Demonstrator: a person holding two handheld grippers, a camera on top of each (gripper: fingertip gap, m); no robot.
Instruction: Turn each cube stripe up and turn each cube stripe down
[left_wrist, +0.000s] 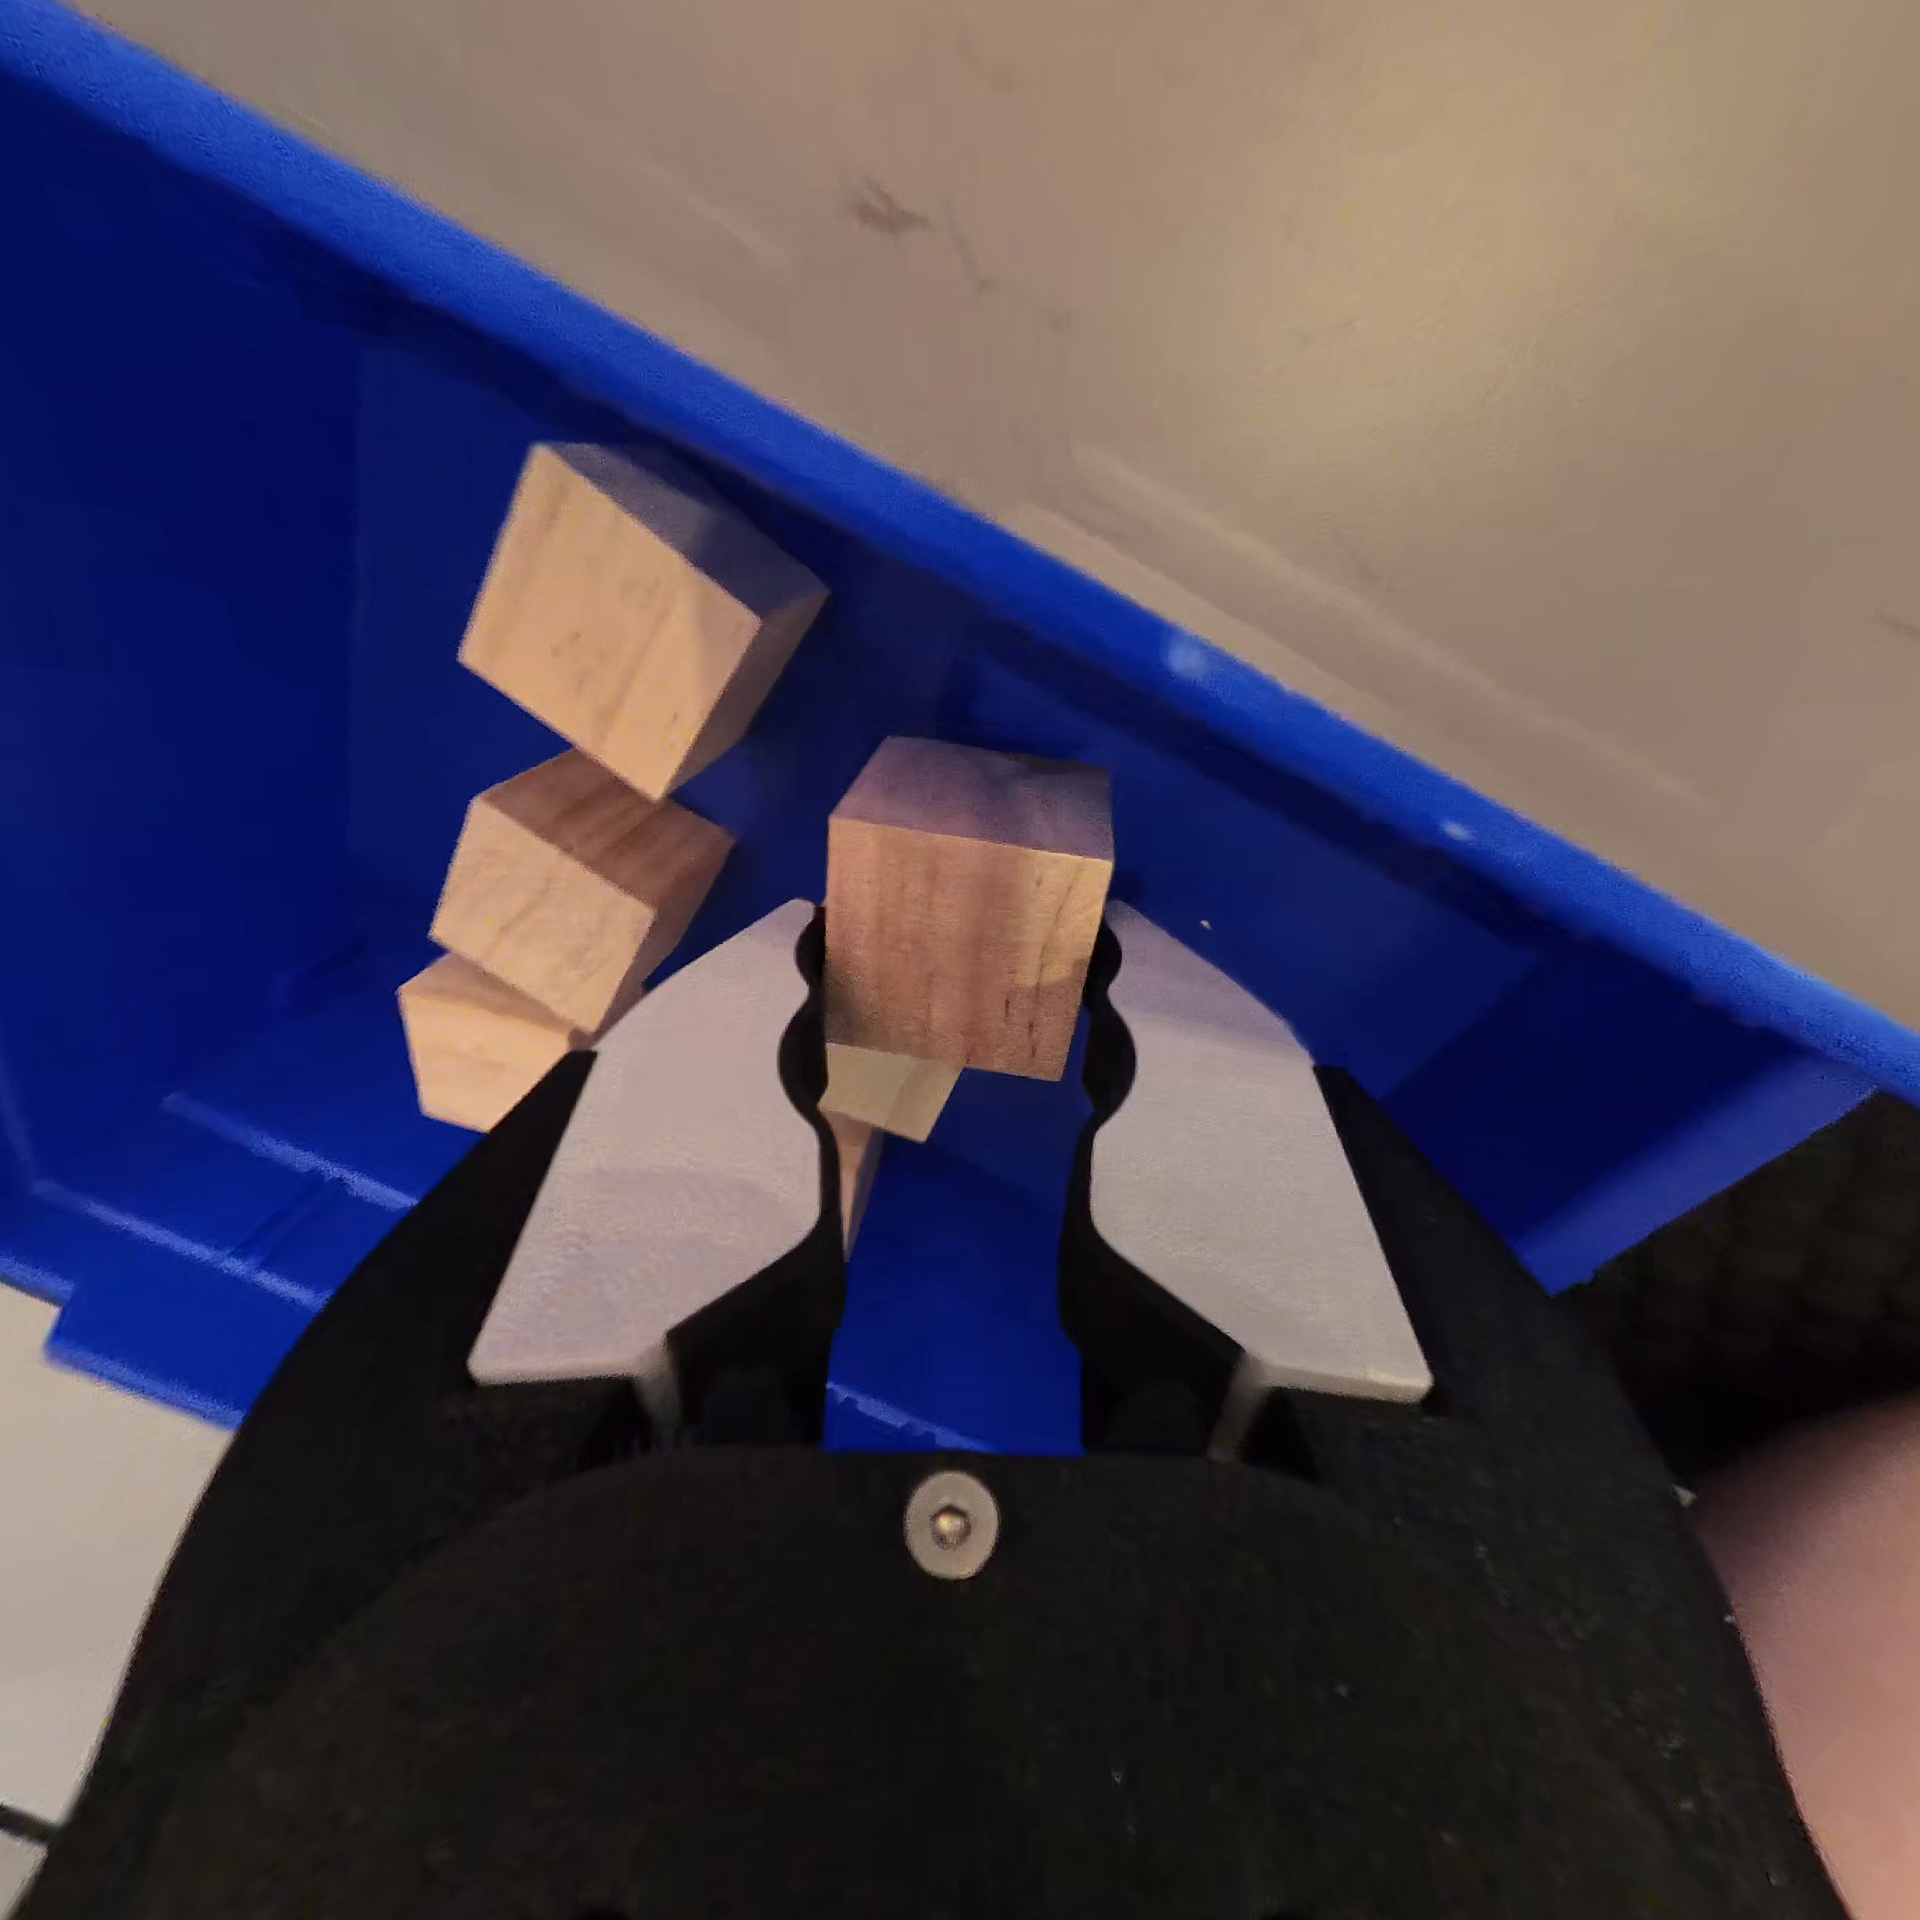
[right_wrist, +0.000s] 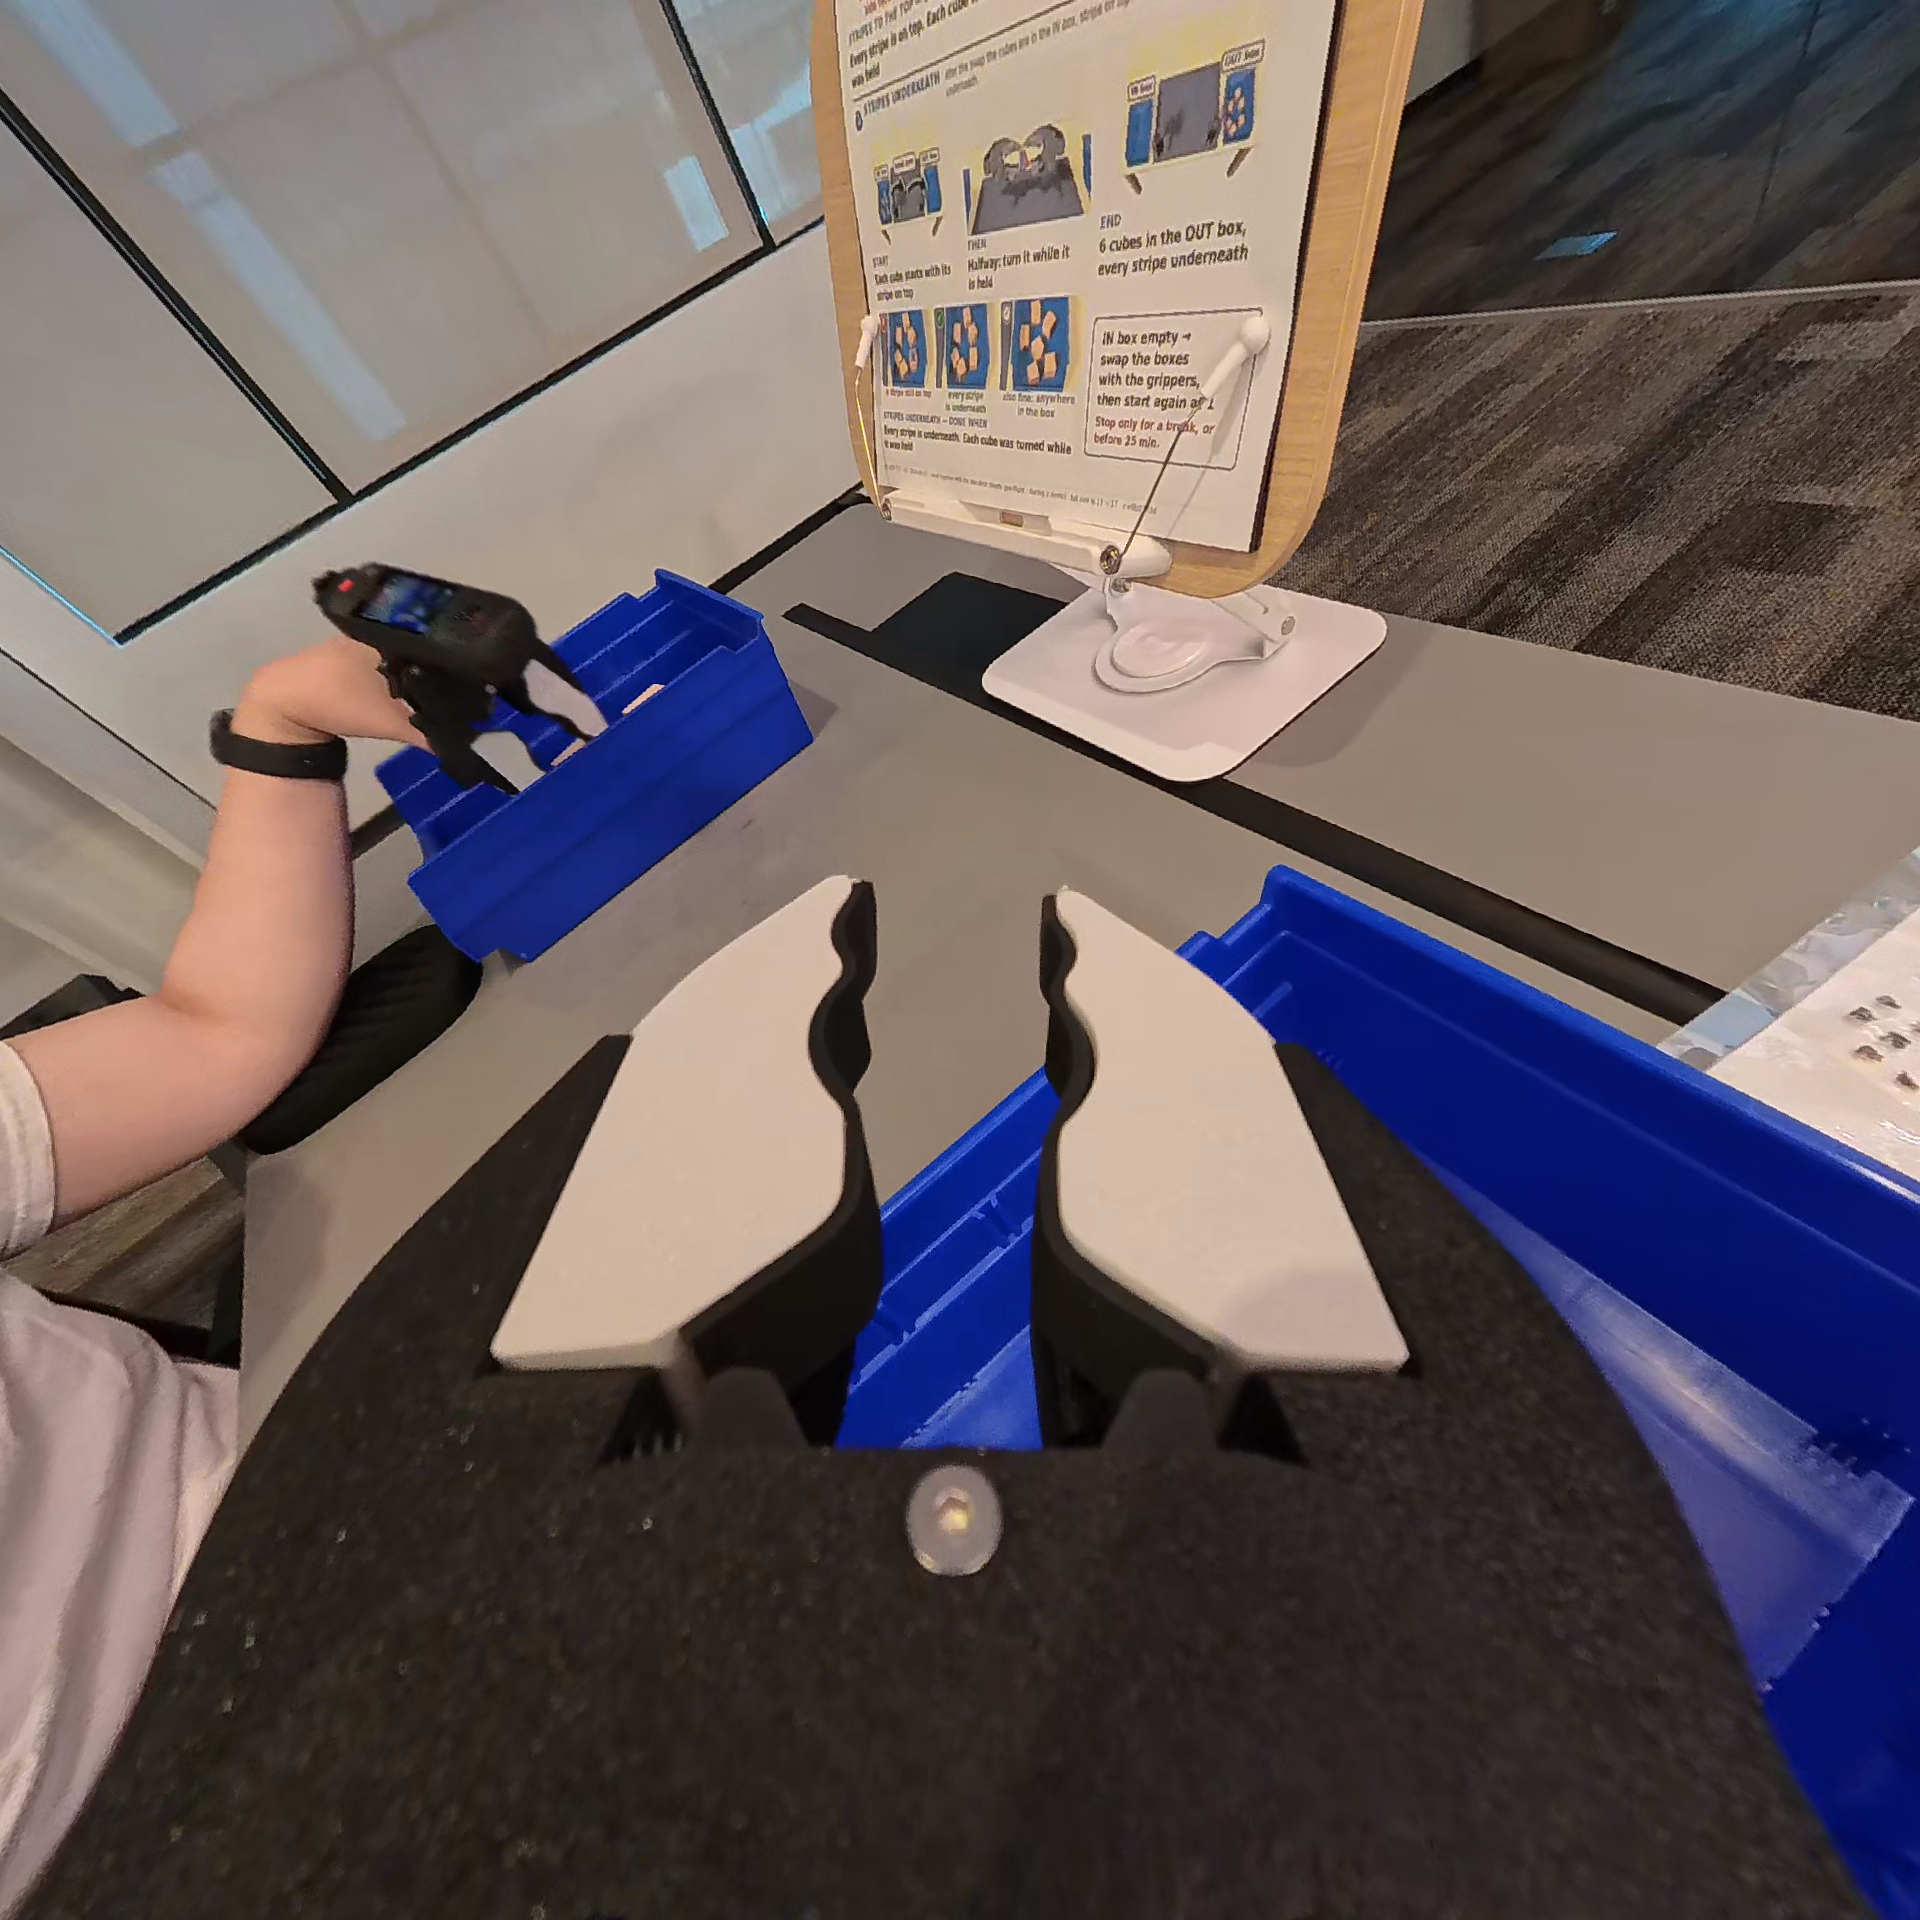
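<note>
In the left wrist view my left gripper (left_wrist: 961, 935) is shut on a plain wooden cube (left_wrist: 961, 914) inside a blue bin (left_wrist: 260, 520). No stripe shows on the cube's visible faces. Three more wooden cubes (left_wrist: 623, 613) lie in a line to its left, and another cube (left_wrist: 888, 1091) lies under the held one. In the right wrist view my right gripper (right_wrist: 956, 904) is open and empty above the near corner of a second blue bin (right_wrist: 1558, 1101). The left gripper (right_wrist: 540, 707) also shows there, reaching into the far blue bin (right_wrist: 623, 810).
A grey table (right_wrist: 1039, 810) holds both bins. An instruction board on a white stand (right_wrist: 1091, 312) stands at the table's back. A person's arm (right_wrist: 249, 935) with a black wristband is at the left. A black strip (right_wrist: 935, 623) lies near the stand.
</note>
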